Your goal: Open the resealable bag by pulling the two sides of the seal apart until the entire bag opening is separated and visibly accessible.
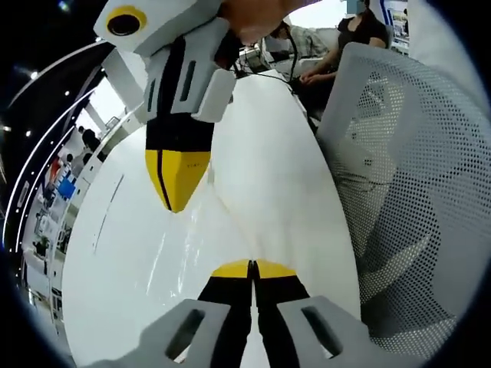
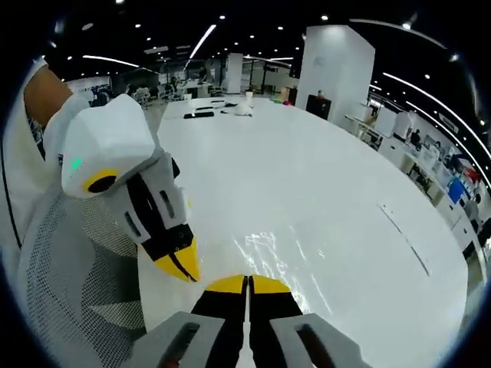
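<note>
A clear resealable bag (image 1: 219,222) hangs over the white table (image 1: 276,146), hard to make out except for faint creases and glints. In the left gripper view my left gripper (image 1: 252,267) is shut, with the film running into its yellow tips. My right gripper (image 1: 178,204) comes down from the top, also shut, a short way to the left of it. In the right gripper view the bag (image 2: 265,244) shines just above my shut right gripper (image 2: 247,282). The left gripper (image 2: 186,274) points in from the left, close beside it.
A white mesh chair (image 1: 406,161) stands at the table's edge, also seen as the chair (image 2: 69,268) beside a person's sleeve. People (image 1: 337,38) sit at the far end. Small items (image 2: 222,107) lie far off on the table (image 2: 322,176). A white pillar (image 2: 334,69) stands behind.
</note>
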Motion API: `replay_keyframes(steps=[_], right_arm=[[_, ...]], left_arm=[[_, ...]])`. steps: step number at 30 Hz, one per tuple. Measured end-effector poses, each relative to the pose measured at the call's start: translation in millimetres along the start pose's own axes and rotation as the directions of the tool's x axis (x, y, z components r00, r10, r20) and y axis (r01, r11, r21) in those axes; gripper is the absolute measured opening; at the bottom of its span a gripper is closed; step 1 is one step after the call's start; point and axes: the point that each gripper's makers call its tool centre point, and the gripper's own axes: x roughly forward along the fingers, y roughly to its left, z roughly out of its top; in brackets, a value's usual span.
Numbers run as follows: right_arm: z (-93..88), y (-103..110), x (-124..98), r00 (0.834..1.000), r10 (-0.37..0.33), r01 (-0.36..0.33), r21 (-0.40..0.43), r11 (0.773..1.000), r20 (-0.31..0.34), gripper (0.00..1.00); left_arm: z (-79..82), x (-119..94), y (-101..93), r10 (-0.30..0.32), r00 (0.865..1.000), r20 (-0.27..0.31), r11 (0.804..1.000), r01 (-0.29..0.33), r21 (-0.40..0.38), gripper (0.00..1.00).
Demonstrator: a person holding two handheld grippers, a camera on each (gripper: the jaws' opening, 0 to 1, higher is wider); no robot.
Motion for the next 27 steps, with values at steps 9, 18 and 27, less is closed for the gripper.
replay_keyframes(steps=[9,18,27], right_arm=[[4.7,-8,-3,0.999,-0.034,0.033,0.029,0.999,0.029,0.00],[10.8,-17,-9,0.994,-0.088,0.086,0.040,0.996,0.065,0.00],[14.7,-23,-14,0.990,-0.105,0.097,0.081,0.992,0.099,0.00]], left_arm=[[-0.9,0,-1.3,0.006,1.000,-0.006,1.000,-0.006,-0.005,0.00],[4.3,-2,3.5,0.015,1.000,-0.006,1.000,-0.015,-0.005,0.00],[9.3,-7,16.4,0.037,0.999,-0.005,0.999,-0.037,0.012,0.00]])
